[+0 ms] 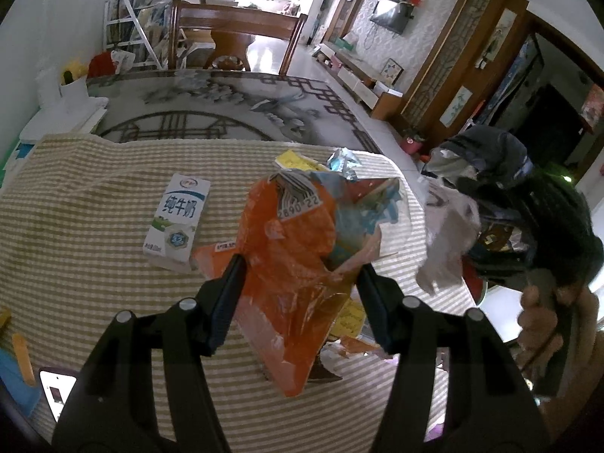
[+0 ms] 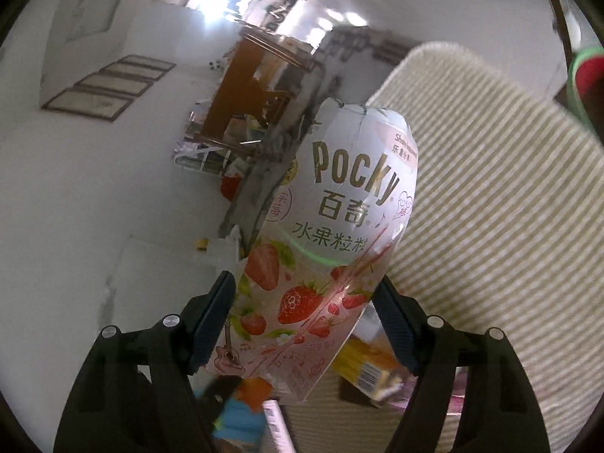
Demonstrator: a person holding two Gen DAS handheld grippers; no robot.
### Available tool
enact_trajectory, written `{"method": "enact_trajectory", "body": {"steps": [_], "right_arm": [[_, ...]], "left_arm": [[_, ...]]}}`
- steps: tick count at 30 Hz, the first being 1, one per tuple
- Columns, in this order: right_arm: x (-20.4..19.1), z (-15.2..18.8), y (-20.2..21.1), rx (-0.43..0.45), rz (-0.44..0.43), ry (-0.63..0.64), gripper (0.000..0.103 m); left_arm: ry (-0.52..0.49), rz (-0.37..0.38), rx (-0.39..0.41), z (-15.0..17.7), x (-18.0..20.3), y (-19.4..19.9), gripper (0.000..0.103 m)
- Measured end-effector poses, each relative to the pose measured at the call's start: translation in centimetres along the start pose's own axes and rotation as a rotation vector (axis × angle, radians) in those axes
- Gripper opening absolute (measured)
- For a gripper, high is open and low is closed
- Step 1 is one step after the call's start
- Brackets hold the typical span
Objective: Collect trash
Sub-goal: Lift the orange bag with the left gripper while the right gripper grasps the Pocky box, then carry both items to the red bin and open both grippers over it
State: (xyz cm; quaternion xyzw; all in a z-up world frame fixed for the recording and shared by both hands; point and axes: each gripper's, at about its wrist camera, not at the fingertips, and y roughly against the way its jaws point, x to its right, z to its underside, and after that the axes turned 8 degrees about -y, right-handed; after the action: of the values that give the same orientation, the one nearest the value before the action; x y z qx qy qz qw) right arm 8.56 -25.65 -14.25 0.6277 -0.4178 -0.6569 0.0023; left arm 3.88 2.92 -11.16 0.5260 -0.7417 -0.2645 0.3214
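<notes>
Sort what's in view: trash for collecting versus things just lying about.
Trash to collect:
- orange wrapper, in the left tool
- Pocky box, in the right tool
- milk carton
- yellow scraps

Just lying about:
- striped cloth
- wooden chair
- phone

Blown-out doorway glare, blurred fisheye edges

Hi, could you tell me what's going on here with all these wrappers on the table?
A person is clearing trash with a handheld gripper in each hand. The left gripper is clamped on a crumpled orange wrapper, held above the striped tablecloth. The right gripper holds a pink Pocky strawberry packet lifted off the table. A white milk carton and some yellow scraps are not yet collected.
</notes>
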Motion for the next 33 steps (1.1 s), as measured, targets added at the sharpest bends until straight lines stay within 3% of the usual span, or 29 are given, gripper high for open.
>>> {"method": "enact_trajectory", "body": {"steps": [5,18,33], "right_arm": [[0.1,1.7,2.5,0.075,0.076,0.118,0.072],[1.1,2.4,4.6,0.143,0.2,0.277,0.072],[4.7,-0.9,9.5,0.192,0.224,0.237,0.07]], "left_arm": [[-0.008,0.001,0.004,-0.4,1.0,0.0,0.057],[-0.061,0.034,0.002,-1.4,5.8,-1.3,0.057],[-0.098,0.09,-0.008,-2.6,11.4,-3.8,0.057]]}}
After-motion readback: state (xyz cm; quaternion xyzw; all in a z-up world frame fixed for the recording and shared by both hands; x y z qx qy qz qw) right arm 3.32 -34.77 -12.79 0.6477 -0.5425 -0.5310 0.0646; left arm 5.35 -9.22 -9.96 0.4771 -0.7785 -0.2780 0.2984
